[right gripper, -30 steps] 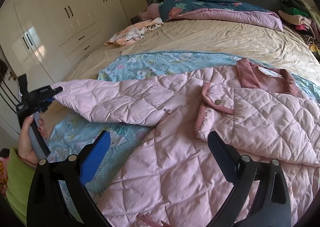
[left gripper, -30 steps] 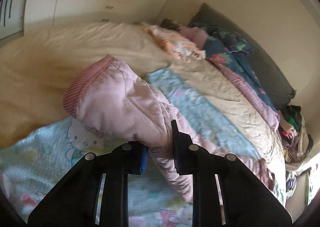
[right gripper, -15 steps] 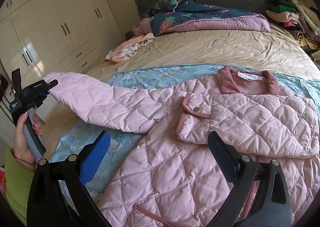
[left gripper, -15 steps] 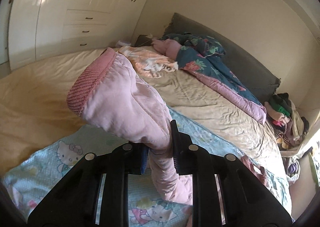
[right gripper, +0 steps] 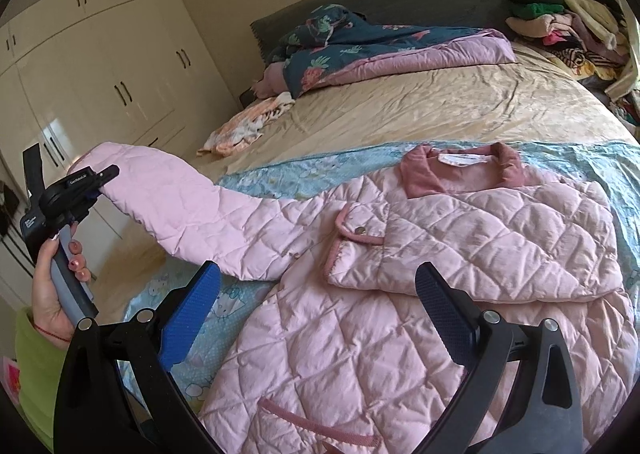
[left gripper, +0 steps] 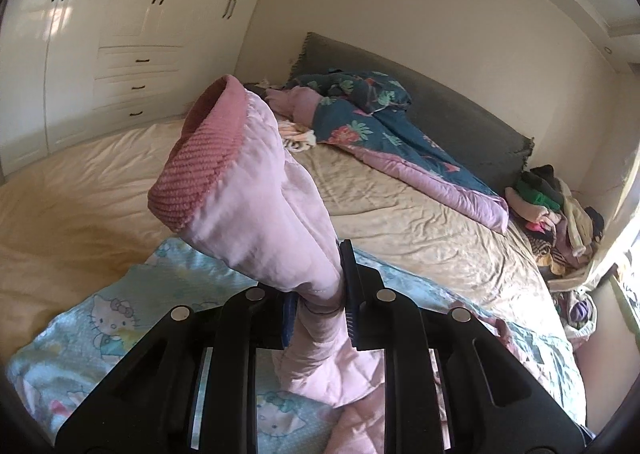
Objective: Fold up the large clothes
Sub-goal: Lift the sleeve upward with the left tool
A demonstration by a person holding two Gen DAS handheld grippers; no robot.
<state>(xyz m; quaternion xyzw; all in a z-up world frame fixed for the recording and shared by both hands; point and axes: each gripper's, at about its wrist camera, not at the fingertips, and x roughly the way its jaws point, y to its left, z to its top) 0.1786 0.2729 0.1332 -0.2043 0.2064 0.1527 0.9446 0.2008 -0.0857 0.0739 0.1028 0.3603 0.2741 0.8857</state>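
Your left gripper [left gripper: 318,304] has its fingers clamped on the sleeve [left gripper: 256,194] of the pink quilted jacket [right gripper: 420,294], just behind the ribbed cuff [left gripper: 200,170], which stands up toward 11 o'clock in the left wrist view. In the right wrist view that sleeve stretches out to 9 o'clock, lifted off the bed [right gripper: 420,106], while the jacket body lies flat on the blue cartoon-print sheet [right gripper: 280,178], its other sleeve folded across the chest. Your right gripper [right gripper: 316,310] hovers over the jacket's lower front, fingers spread wide and holding nothing. A floral duvet [right gripper: 360,50] is bunched at 12 o'clock by the headboard.
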